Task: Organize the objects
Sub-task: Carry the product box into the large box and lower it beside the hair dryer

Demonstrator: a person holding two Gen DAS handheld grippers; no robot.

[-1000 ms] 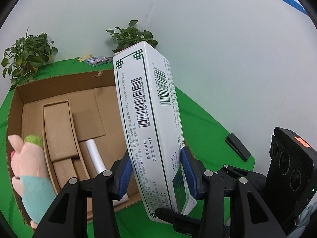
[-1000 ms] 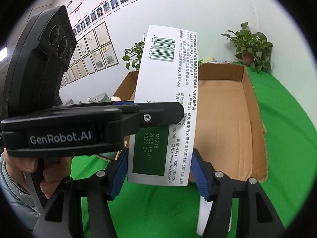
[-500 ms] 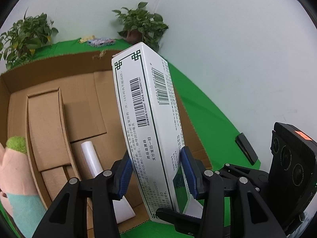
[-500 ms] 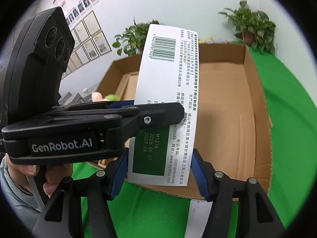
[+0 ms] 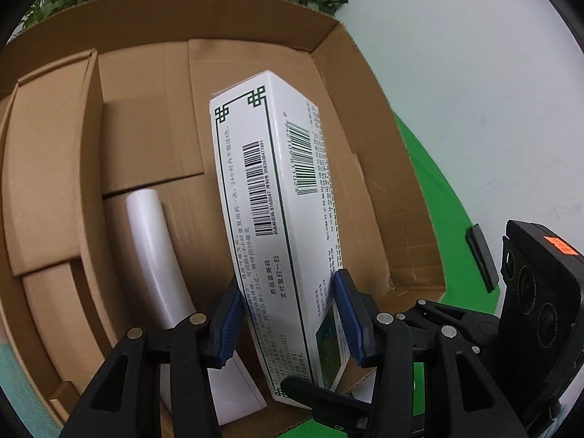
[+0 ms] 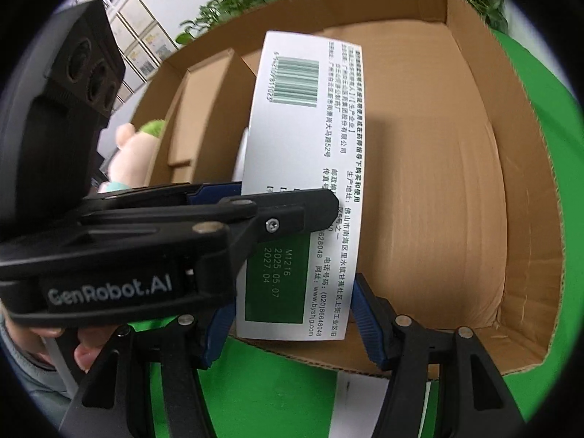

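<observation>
Both grippers hold the same thing: a long white carton (image 5: pixel 277 219) printed with barcodes and a green border. The left gripper (image 5: pixel 292 319) is clamped on its lower part, one blue pad pressed against each of two opposite faces. The right gripper (image 6: pixel 292 325) is clamped on that same lower end across the carton's other pair of faces, blue pads tight to both edges of the face with the green date panel. In the right wrist view the left gripper reaches in from the left and crosses the carton just above the right gripper's pads.

The carton stands tilted, its upper end leaning away from the grippers over the open cardboard box (image 5: pixel 368 116), and its lower end sits above the box's near wall. Inside the box, just left of the left gripper, lies a white roll (image 5: pixel 153 252). Further left is a cardboard divider (image 5: pixel 51 168). Beyond the divider, seen from the right wrist, a pink plush toy (image 6: pixel 133 153) with a green tuft pokes up. The box sits on a green desk (image 6: pixel 529 116). To the right of the left gripper a small black object (image 5: pixel 481 255) lies on the green surface.
</observation>
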